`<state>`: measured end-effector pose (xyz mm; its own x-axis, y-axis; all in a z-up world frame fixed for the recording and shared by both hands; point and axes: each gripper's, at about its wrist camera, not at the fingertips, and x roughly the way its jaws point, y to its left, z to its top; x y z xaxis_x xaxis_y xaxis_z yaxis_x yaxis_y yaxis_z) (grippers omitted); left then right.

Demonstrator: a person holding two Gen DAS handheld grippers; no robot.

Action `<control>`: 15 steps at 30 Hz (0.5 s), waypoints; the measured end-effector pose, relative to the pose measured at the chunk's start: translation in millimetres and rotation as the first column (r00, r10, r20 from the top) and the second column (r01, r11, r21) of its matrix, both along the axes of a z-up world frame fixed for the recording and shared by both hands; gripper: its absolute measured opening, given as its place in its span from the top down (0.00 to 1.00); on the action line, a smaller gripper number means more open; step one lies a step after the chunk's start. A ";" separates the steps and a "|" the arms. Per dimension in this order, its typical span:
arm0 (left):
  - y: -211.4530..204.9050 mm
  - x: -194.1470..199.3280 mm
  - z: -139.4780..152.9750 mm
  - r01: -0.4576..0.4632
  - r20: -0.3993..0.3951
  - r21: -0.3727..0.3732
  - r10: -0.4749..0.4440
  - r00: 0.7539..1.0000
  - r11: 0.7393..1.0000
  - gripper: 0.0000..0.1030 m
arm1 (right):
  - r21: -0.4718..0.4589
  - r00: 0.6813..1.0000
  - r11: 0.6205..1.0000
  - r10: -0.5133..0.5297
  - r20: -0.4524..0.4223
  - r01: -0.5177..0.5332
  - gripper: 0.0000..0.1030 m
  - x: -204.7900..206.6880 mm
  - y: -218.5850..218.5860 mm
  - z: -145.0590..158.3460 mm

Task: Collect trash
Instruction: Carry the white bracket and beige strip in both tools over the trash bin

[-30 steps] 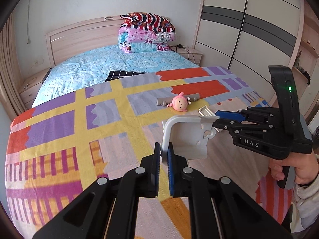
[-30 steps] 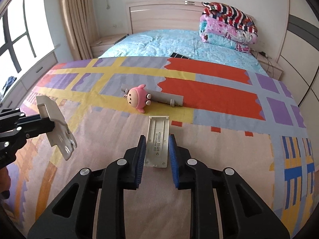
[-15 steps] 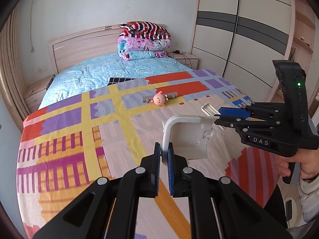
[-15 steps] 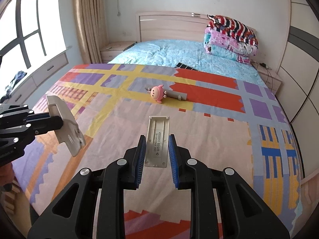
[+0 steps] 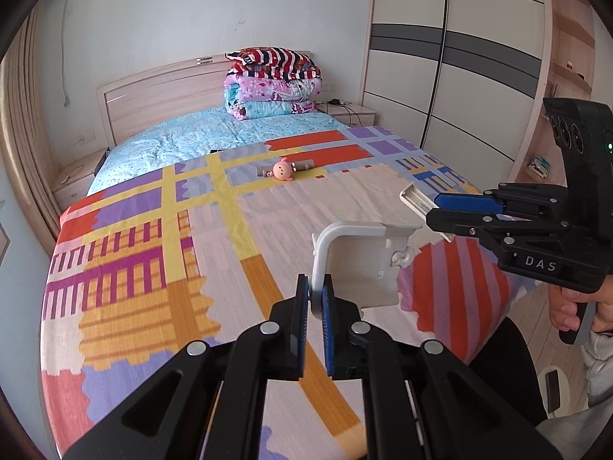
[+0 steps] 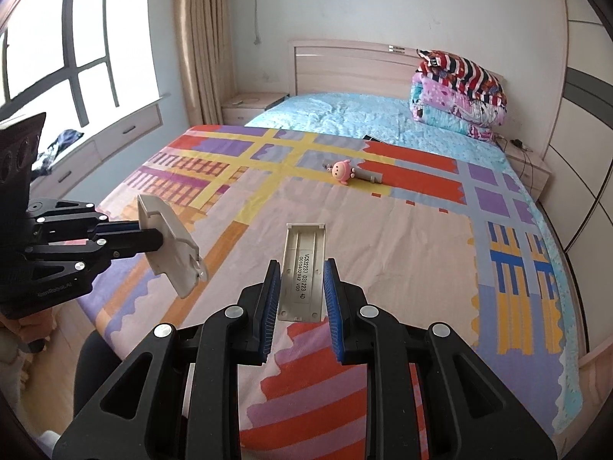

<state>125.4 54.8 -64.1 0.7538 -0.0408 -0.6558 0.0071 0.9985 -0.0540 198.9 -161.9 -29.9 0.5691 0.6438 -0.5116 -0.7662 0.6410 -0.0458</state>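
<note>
My left gripper (image 5: pixel 315 299) is shut on a white bent plastic bracket (image 5: pixel 360 264) and holds it in the air above the foot of the bed; it also shows in the right wrist view (image 6: pixel 172 245). My right gripper (image 6: pixel 300 291) is shut on a flat beige plastic cover with a printed label (image 6: pixel 302 268), also held in the air; its end shows in the left wrist view (image 5: pixel 415 200). A pink toy figure on a grey piece (image 5: pixel 284 169) lies on the patterned bedspread (image 5: pixel 153 249), far ahead of both grippers, and shows in the right wrist view (image 6: pixel 343 171).
A stack of folded quilts (image 5: pixel 274 82) sits at the headboard. A wardrobe (image 5: pixel 452 76) stands right of the bed. A window and curtain (image 6: pixel 76 46) are on the left. Nightstands (image 6: pixel 249 105) flank the bed. A wooden floor (image 5: pixel 532 306) lies at the bed's foot.
Both grippers have pulled back and up from the bed, keeping hold of their plastic pieces. The toy now lies farther away and more of the room shows.
</note>
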 end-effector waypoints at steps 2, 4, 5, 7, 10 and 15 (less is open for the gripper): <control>-5.6 -9.6 -1.1 -0.001 0.001 -0.001 0.001 1.000 1.000 0.94 | 0.008 1.000 1.000 0.005 -0.008 -0.005 0.77 -8.1 -7.4 -2.4; -13.0 -20.5 -3.2 0.012 0.003 0.002 -0.012 1.000 1.000 0.94 | 0.015 1.000 1.000 0.018 -0.011 -0.018 0.77 -20.2 -15.7 -6.6; -16.9 -25.6 -4.5 0.016 0.003 0.004 -0.016 1.000 1.000 0.94 | 0.016 1.000 1.000 0.019 -0.013 -0.019 0.77 -24.9 -18.3 -9.0; -24.6 -35.7 -8.5 0.023 -0.003 0.008 -0.023 1.000 1.000 0.94 | 0.020 0.999 0.999 0.027 -0.021 -0.026 0.77 -34.7 -24.2 -14.5; -35.8 -49.8 -15.9 0.040 -0.016 0.007 -0.040 0.999 0.999 0.94 | 0.026 0.998 0.999 0.037 -0.041 -0.036 0.77 -49.2 -33.6 -24.0; -51.2 -69.2 -30.5 0.061 -0.042 -0.001 -0.061 0.997 0.998 0.94 | 0.007 0.996 0.998 0.055 -0.072 -0.055 0.77 -67.1 -43.6 -41.2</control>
